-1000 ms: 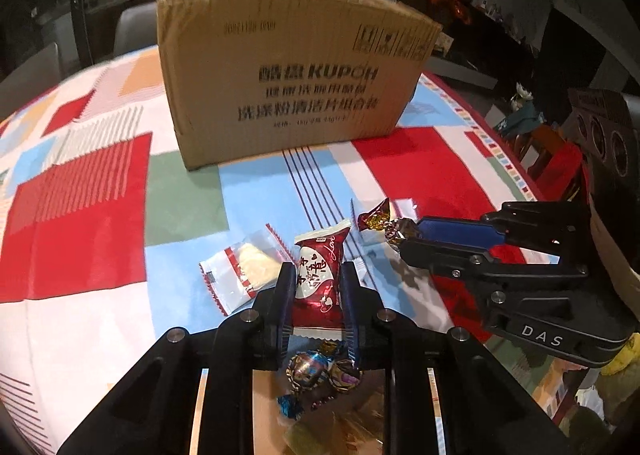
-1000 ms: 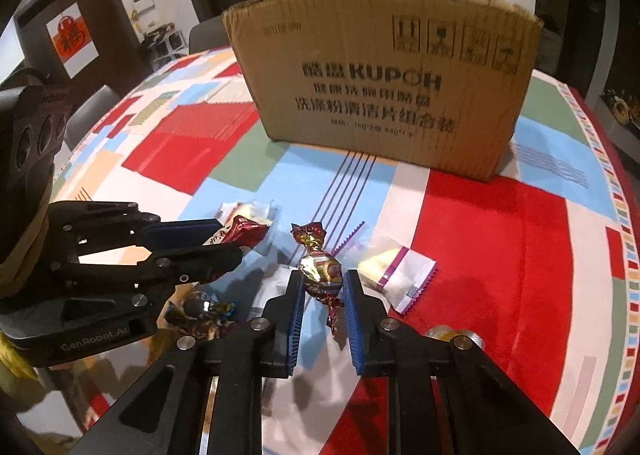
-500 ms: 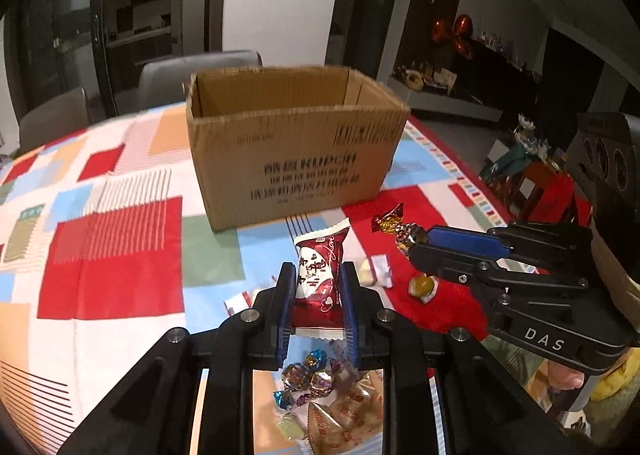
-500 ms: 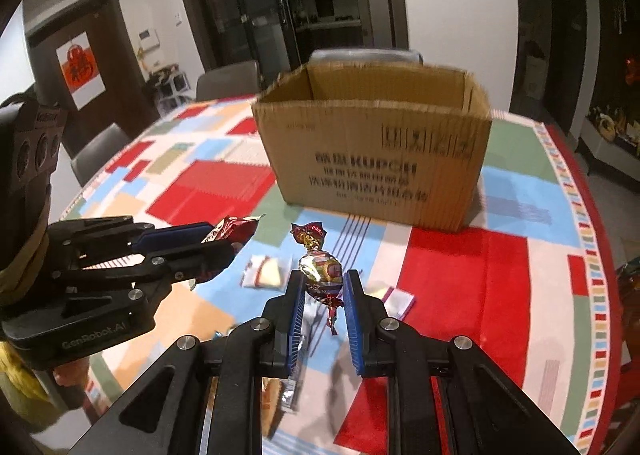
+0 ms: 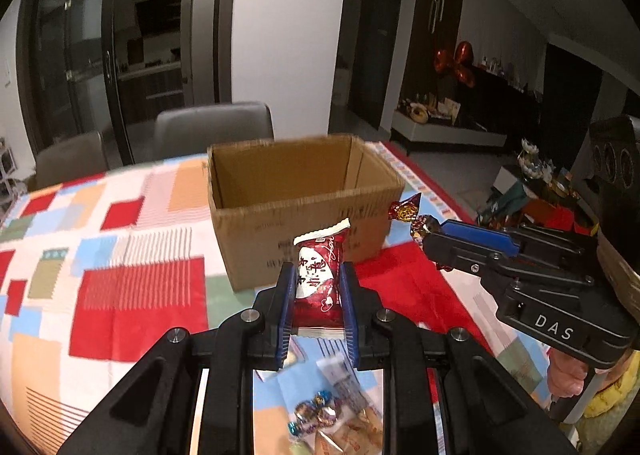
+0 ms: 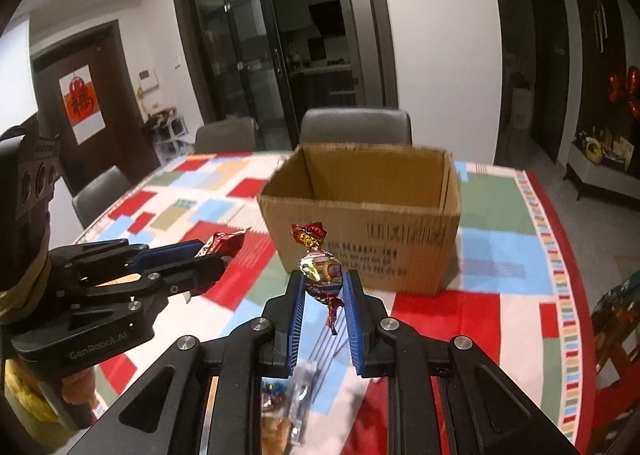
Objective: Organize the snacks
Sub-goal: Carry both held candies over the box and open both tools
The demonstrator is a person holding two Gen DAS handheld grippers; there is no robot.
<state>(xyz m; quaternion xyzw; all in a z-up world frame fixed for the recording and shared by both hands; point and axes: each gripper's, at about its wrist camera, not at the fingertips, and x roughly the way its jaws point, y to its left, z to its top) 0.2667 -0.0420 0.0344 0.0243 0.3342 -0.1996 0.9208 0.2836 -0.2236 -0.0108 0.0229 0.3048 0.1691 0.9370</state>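
The left gripper (image 5: 316, 287) clamps a red packet (image 5: 319, 282) upright between its pads, low centre of frame; the open box (image 5: 304, 211) sits just behind on the table (image 5: 120, 255). The right gripper (image 6: 324, 287) pinches a foil candy (image 6: 320, 269) at mid-frame, box (image 6: 368, 223) behind; loose snacks (image 5: 332, 415) lie below.

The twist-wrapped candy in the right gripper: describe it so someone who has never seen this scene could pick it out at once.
Start at the open cardboard box on the patchwork tablecloth. In front of it the right gripper holds the twist-wrapped candy in its jaws above the table. It is a round, shiny gold-and-red sweet with twisted foil ends, unlike the flat red snack packet in the left gripper.
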